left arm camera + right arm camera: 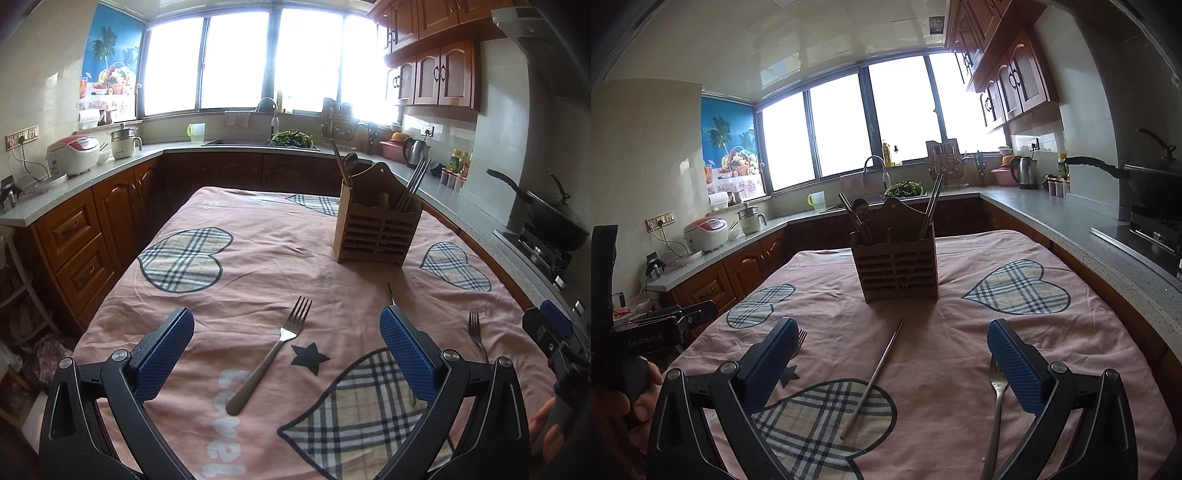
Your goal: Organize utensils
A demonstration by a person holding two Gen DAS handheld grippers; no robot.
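Pink cotton tablecloth [258,266] with plaid heart patches, a dark star and white lettering, perhaps "Lovely", covered the table. Its slatted wooden caddy [375,230] stood near the far edge, holding steel chopsticks [413,184] in the right compartment and a spoon [350,162] in the left. A steel fork [273,354] lay flat between the left gripper's [286,354] wide-apart blue ribbed pads. The right gripper [894,362], also spread open and empty, framed a loose chopstick [873,380]; a second fork [995,402] lay beside its right pad. White print on the left tool's body read "Gen-Robot.AI".
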